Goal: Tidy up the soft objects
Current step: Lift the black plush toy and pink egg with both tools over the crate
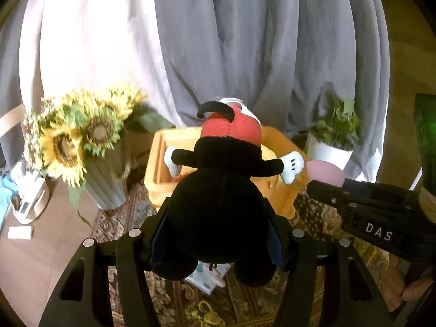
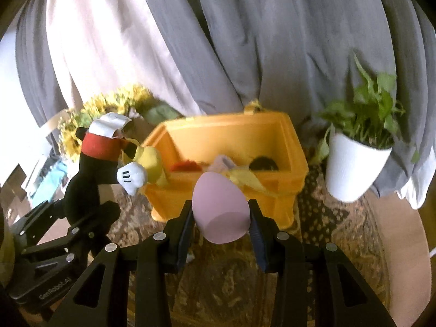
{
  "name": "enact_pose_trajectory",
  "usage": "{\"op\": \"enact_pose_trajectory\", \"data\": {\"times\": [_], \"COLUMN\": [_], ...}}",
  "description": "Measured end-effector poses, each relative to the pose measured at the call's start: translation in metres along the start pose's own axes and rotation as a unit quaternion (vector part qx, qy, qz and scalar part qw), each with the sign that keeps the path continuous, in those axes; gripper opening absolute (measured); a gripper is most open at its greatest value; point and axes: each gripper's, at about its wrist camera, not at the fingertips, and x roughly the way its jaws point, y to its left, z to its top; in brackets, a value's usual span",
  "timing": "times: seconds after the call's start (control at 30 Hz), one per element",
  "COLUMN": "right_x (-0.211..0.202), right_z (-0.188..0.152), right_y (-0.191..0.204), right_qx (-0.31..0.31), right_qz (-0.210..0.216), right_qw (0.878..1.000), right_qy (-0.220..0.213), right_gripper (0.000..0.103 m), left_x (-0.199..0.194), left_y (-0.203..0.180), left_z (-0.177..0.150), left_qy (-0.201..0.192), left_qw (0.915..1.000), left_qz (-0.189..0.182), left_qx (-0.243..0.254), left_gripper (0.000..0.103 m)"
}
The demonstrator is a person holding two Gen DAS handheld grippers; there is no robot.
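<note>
Plush mouse (image 1: 218, 190) clamped head-first in left gripper (image 1: 218, 234), above yellow bin (image 2: 272, 125); soft, light, grip the bulk. Right gripper (image 2: 221, 226) squeezes pink foam egg (image 2: 220, 207) just before the bin

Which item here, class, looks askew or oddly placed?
The Mickey Mouse plush is upside down: the left hand-held gripper clamps its head, red shorts uppermost. A yellow cloth droops over the yellow bin front rim. The pink egg-shaped squishy looks normal.
</note>
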Motion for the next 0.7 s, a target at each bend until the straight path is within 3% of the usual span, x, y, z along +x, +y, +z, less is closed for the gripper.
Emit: {"op": "enact_pose_trajectory", "data": {"times": [0.7], "right_x": [-0.005], "right_z": [0.065], "right_y": [0.021], "right_qx": [-0.042], "right_qz": [-0.010], "right_qw": [0.996], "right_qy": [-0.075], "right_gripper": [0.040], "left_x": [-0.002], "left_y": [0.018], "left_z": [0.061], "left_qy": [-0.085], "left_qw": [0.9950], "left_qz": [0.026], "left_qx": [0.047], "left_gripper": [0.060]}}
